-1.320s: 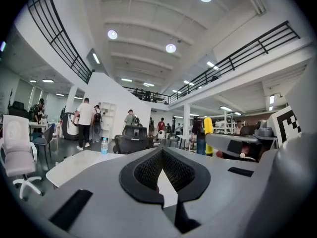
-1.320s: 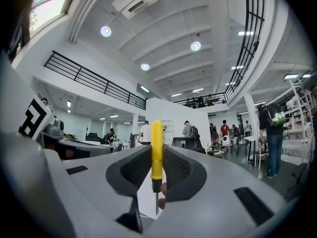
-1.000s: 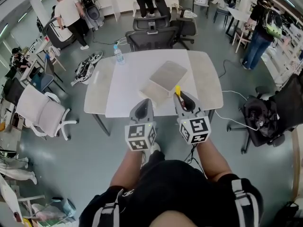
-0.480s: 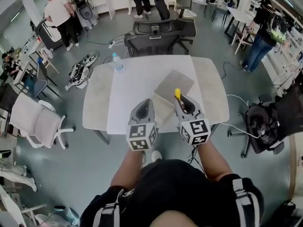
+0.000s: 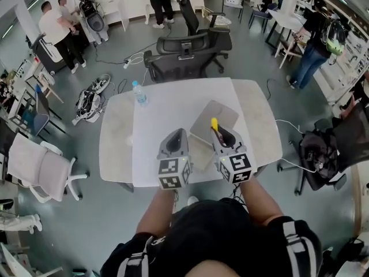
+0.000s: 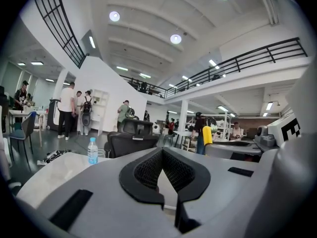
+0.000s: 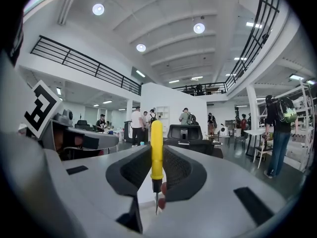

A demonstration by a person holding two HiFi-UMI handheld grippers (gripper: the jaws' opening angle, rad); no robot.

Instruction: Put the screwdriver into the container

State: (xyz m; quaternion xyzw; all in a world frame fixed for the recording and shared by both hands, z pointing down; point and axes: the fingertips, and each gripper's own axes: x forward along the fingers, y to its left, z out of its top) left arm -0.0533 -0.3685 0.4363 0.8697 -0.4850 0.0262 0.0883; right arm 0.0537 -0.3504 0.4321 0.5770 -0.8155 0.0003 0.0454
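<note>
- Right gripper (image 7: 156,182): jaws pinch the screwdriver (image 7: 156,148), yellow handle pointing out past the tips, shaft between the pads.
- Left gripper (image 6: 162,175): jaws pressed together, nothing between them.
- Container (image 5: 225,113): grey, on the white table (image 5: 155,114), at 12 o'clock of the right gripper; the screwdriver's handle overlaps its near edge in the head view.
- Water bottle (image 5: 138,93): upright, at 11 o'clock of the left gripper, well apart.

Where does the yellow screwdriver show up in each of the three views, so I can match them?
Head view: the screwdriver is just right of centre, its handle sticking out of the right gripper.
Left gripper view: its yellow handle pokes up right of centre.
Right gripper view: dead centre, upright between the jaws.
Shared landmark: the black office chair.
</note>
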